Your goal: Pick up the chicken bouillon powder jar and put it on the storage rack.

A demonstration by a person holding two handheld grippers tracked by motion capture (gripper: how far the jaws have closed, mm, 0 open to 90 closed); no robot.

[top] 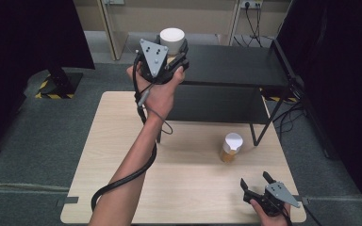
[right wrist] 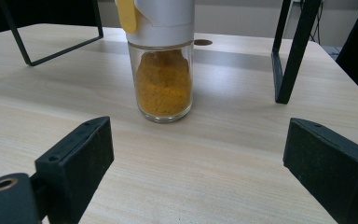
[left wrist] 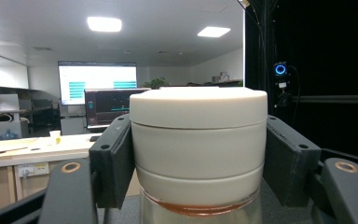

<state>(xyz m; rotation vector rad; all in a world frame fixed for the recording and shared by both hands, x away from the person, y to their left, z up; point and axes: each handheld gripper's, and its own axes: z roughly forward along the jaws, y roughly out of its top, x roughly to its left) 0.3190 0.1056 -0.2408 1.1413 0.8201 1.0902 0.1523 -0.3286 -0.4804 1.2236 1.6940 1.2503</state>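
Observation:
My left gripper [top: 175, 49] is raised at the left end of the black shelf's top [top: 231, 63], shut on a glass jar with a wide white lid [top: 172, 40]. In the left gripper view the pads [left wrist: 114, 161] press both sides of that lid [left wrist: 198, 140], with clear glass below. A second glass jar [top: 230, 147] of yellow-orange powder, white lid on top, stands on the wooden table [top: 122, 141] in front of the shelf. My right gripper [top: 257, 181] rests open near the table's front right corner. In the right gripper view the powder jar [right wrist: 163, 70] stands ahead between the open jaws.
The black two-level metal shelf [top: 226, 103] stands across the back of the table, with thin legs [right wrist: 291, 51] coming down near the powder jar. The left gripper's cable [top: 122, 181] hangs along the forearm. Grey carpet surrounds the table.

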